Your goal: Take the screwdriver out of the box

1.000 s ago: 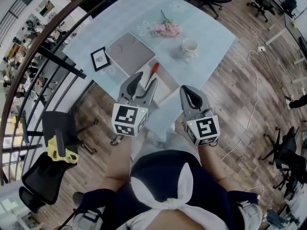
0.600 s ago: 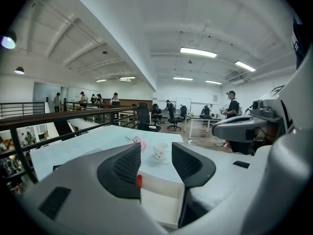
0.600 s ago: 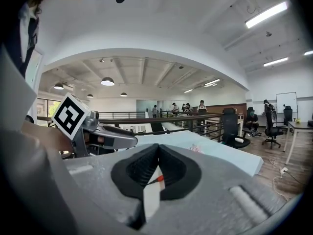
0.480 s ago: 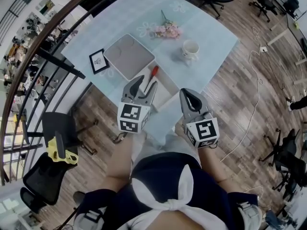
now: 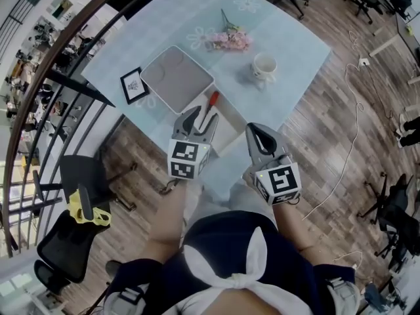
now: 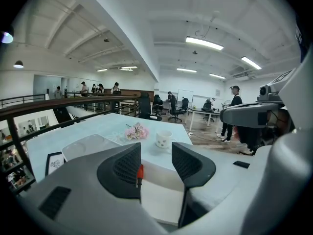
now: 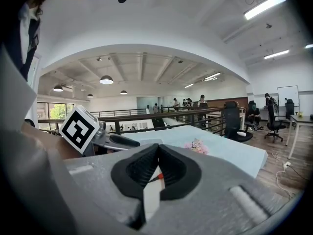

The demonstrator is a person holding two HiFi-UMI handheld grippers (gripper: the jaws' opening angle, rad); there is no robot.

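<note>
A screwdriver (image 5: 210, 102) with a red handle lies in an open white box (image 5: 228, 115) near the table's front edge. In the left gripper view its red handle (image 6: 140, 172) peeks out beside the left jaw, inside the box (image 6: 164, 181). My left gripper (image 5: 201, 117) hovers over the box's near side, open, with nothing between its jaws (image 6: 156, 163). My right gripper (image 5: 259, 131) is shut and empty, just right of the box over the table edge. Through its jaws (image 7: 157, 152) in the right gripper view, a sliver of the screwdriver (image 7: 156, 178) shows.
The grey box lid (image 5: 177, 79) lies behind the box on the pale blue table (image 5: 289, 41). A small framed picture (image 5: 133, 83) stands left of it. Pink flowers (image 5: 229, 40) and a white cup (image 5: 264, 65) sit farther back. A railing (image 5: 59, 77) runs along the left.
My left gripper has shifted a little forward and to the right, closer over the box. The right gripper has hardly moved.
</note>
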